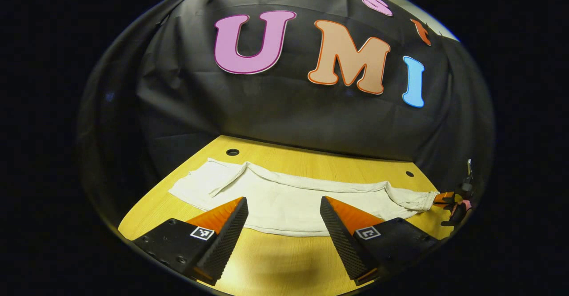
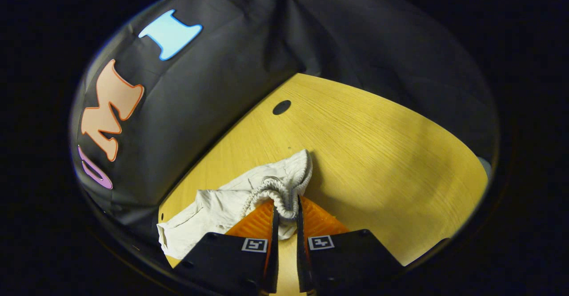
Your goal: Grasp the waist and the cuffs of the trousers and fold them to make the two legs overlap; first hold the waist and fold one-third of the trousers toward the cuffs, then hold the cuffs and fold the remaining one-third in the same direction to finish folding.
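Trousers (image 1: 284, 198) are the biggest thing here, pale cream fabric spread lengthwise across the far half of the wooden table (image 1: 275, 260), running left to right in the left gripper view. They look already doubled along their length, though there's a loose flap near the left end, so I can't swear the legs line up neatly. The elastic waist (image 2: 284, 189) is bunched at the right end, and that's where the action is.

Right gripper (image 2: 286, 214): its two fingers are pinched in on the gathered waistband, cloth squeezed between them, in the right gripper view. You can also spot it far off at the right end of the cloth in the left gripper view.

Left gripper (image 1: 284, 218): fingers spread wide apart, nothing between them, hanging over the near edge of the trousers around the middle. Not touching fabric as far as I can tell.

My guess is we're at the start of the waist fold. What could go wrong:

- The right grip is on a scrunched lump of elastic, maybe only one layer. Lift it and the under layer could stay behind, so the fold comes out lopsided.
- With only one corner of the waist held, the cloth may drag and twist instead of folding flat.
- If the left one closes too close to the edge, it might slip off.
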A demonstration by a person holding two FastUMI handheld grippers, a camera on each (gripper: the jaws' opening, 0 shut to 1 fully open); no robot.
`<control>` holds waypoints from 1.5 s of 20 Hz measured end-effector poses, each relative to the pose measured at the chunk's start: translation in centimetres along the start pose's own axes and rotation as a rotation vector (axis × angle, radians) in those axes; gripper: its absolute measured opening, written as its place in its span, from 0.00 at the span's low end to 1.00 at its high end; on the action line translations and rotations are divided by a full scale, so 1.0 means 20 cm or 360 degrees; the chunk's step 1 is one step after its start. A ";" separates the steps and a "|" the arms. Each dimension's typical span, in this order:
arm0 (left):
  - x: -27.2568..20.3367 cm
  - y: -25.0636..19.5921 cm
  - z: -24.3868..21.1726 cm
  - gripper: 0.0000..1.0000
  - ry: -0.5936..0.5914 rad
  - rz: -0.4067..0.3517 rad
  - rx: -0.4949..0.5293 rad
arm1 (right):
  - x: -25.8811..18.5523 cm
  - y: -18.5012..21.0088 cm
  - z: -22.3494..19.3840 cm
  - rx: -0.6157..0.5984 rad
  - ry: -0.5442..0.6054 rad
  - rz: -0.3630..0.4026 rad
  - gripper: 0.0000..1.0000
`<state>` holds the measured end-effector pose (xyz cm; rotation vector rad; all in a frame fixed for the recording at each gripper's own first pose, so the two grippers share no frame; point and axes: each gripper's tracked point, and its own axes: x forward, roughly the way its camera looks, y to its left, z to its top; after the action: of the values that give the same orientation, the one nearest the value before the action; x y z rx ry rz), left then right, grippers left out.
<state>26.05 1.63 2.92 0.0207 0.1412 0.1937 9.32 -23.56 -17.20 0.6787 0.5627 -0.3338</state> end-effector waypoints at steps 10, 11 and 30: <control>0.00 0.42 0.05 0.99 0.0002 -0.0120 -0.0049 | -0.45 0.86 -0.03 -0.0235 -0.0333 0.0218 0.19; 0.00 0.48 0.05 0.98 0.0013 -0.0132 -0.0047 | -0.47 0.96 -0.07 -0.0280 -0.0354 0.0227 0.19; 0.29 1.26 -0.08 0.99 0.0123 0.0031 -0.0120 | -0.14 1.86 -1.28 -0.1103 0.0118 0.0496 0.27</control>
<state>26.65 27.57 1.38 -0.0606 0.2108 0.2195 14.71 21.13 -13.53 0.0997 0.5864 0.1827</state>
